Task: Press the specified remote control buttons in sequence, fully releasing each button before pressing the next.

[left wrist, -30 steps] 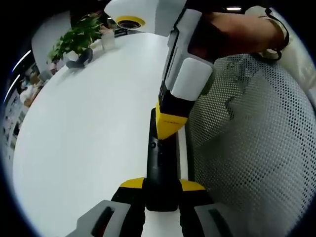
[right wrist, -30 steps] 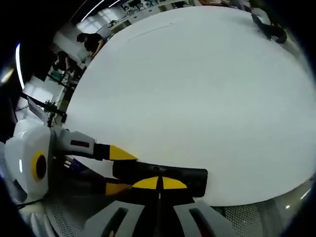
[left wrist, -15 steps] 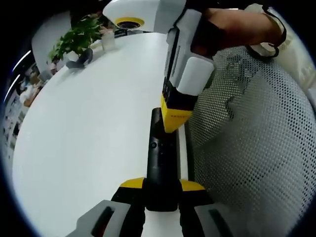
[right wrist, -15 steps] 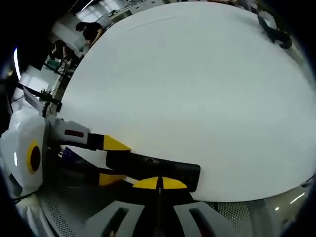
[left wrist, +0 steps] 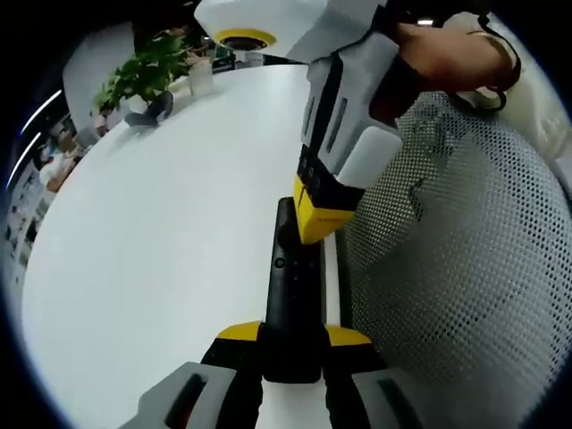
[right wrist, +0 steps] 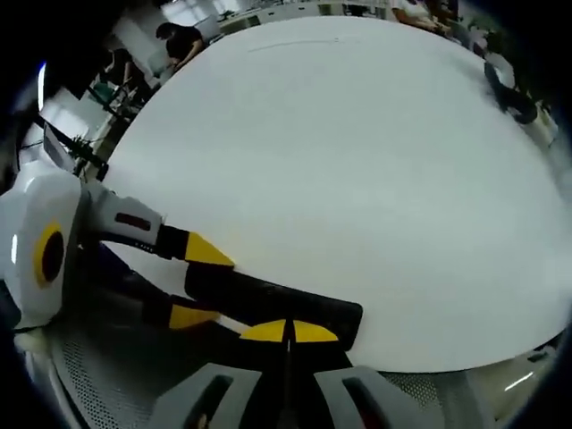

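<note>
**Remote clamped on the left, pressed from above on the right**

Left gripper view: left gripper (left wrist: 292, 335) seen from behind its yellow-tipped jaws, pinching the near end of a black remote control (left wrist: 293, 295). Remote lying lengthwise away from the camera, at the edge of a white table (left wrist: 152, 232), beside a grey mesh chair back (left wrist: 456, 268). Right gripper (left wrist: 322, 219) coming in from the top, held in a person's hand (left wrist: 438, 58), yellow tips brought down onto the far half of the remote, touching or just above it; cannot tell which. A round button visible on the remote just below those tips. Potted plant (left wrist: 138, 76) and a white cup (left wrist: 202, 79) far off at the table's other edge.

Right gripper view: right gripper's (right wrist: 288, 332) yellow tips pressed together with only a thin seam between them, set right over the remote control (right wrist: 268, 302), which runs across the bottom of the picture along the table (right wrist: 357, 170) edge. Left gripper (right wrist: 192, 281) entering from the left, white body and yellow jaws either side of the remote's left end, clamped on it. People (right wrist: 183, 40) and desks in the background beyond the table; too small to tell more.
</note>
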